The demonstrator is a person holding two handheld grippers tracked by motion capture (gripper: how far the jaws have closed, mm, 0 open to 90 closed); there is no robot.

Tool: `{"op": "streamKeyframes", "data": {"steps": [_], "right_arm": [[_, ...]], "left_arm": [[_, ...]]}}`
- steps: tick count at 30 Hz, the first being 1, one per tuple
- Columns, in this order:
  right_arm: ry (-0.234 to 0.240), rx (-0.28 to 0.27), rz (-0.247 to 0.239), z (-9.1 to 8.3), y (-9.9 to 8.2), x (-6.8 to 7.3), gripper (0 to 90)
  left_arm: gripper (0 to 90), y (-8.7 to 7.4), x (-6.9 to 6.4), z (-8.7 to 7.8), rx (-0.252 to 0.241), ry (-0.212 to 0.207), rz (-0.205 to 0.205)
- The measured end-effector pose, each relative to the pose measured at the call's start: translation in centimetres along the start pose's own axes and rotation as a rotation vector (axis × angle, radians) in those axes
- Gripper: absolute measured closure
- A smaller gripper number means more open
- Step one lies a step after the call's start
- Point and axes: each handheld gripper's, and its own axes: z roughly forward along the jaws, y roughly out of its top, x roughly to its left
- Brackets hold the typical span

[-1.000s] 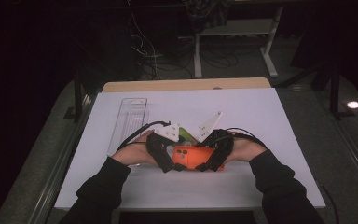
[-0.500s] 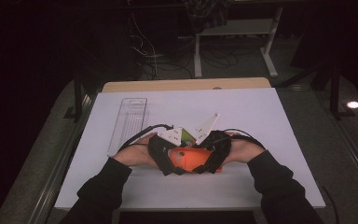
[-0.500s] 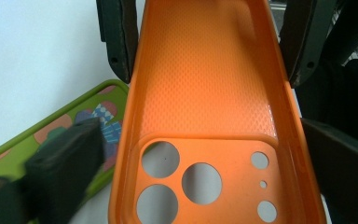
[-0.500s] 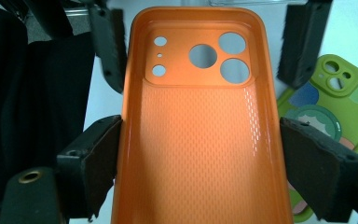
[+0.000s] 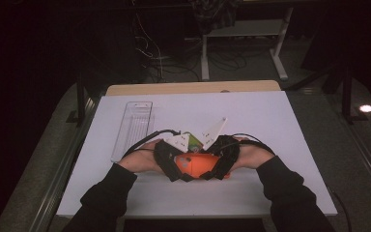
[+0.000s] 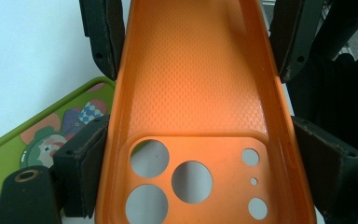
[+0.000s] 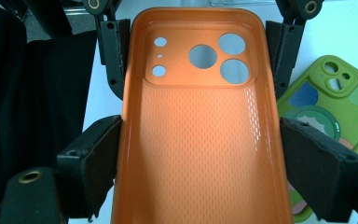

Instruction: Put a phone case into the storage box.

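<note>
An orange phone case (image 5: 200, 164), hollow side up, is held just above the white table sheet between both grippers. My left gripper (image 6: 200, 179) has just been closing on its camera-hole end, and the pads (image 6: 84, 170) now press both long edges. My right gripper (image 7: 205, 172) is shut on the other end, its pads (image 7: 93, 168) against the case's sides. From above, the left gripper (image 5: 176, 166) and right gripper (image 5: 218, 164) face each other across the case. A green cartoon-printed phone case (image 7: 326, 107) lies on the sheet just behind them.
A clear plastic tray (image 5: 133, 128) lies at the back left of the white sheet (image 5: 280, 125). Beyond the sheet runs the table's wooden far edge (image 5: 193, 88). Dark floor, cables and a stand's legs lie farther back.
The left gripper's jaws have closed in on the case's camera end. Both hands have stayed where they were, and the right gripper has kept its grip.
</note>
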Motion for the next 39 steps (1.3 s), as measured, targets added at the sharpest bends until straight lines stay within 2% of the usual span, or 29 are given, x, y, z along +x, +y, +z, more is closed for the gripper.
{"op": "streamKeyframes", "data": {"steps": [11, 16, 17, 18, 20, 22, 23, 27, 31, 34, 39], "right_arm": [[-0.002, 0.014, -0.003, 0.2, -0.1, 0.1, 14.5], [-0.014, -0.012, 0.001, -0.2, -0.2, 0.2, 13.0], [-0.025, -0.020, 0.004, -0.6, -0.2, 0.2, 12.9], [-0.027, -0.029, 0.009, -0.9, -0.3, 0.1, 12.9], [-0.031, -0.028, 0.050, -1.4, -0.5, 0.2, 12.5], [-0.069, -0.042, 0.065, -2.1, -0.8, -0.1, 12.8], [-0.081, -0.062, 0.047, -2.3, -0.9, -0.3, 12.7], [-0.145, -0.087, 0.092, -3.3, -1.7, -0.6, 11.9], [-0.216, -0.098, 0.175, -4.1, -2.5, -0.8, 10.6], [-0.260, -0.116, 0.250, -4.6, -2.9, -0.8, 9.3], [-0.324, -0.137, 0.335, -5.1, -3.9, -0.8, 7.9]], "left_arm": [[16.0, 0.1, 0.0, 0.2, 0.014, -0.005, -0.008], [16.2, 0.1, 0.0, 0.0, 0.008, 0.012, -0.016], [16.2, 0.1, 0.1, -0.1, 0.026, 0.015, -0.005], [16.1, 0.0, 0.0, 0.0, 0.012, 0.018, -0.024], [16.1, -0.1, 0.2, -0.1, 0.020, 0.028, -0.027], [16.1, -0.2, 0.3, -0.2, 0.021, 0.042, -0.035], [16.1, -0.3, 0.3, -0.2, 0.017, 0.056, -0.046], [16.1, -0.5, 0.6, -0.6, 0.009, 0.090, -0.087], [16.1, -0.6, 0.7, -0.8, 0.014, 0.134, -0.124], [16.1, -0.7, 0.7, -1.0, 0.019, 0.161, -0.127], [16.1, -0.8, 0.7, -1.1, 0.000, 0.224, -0.180]]}}
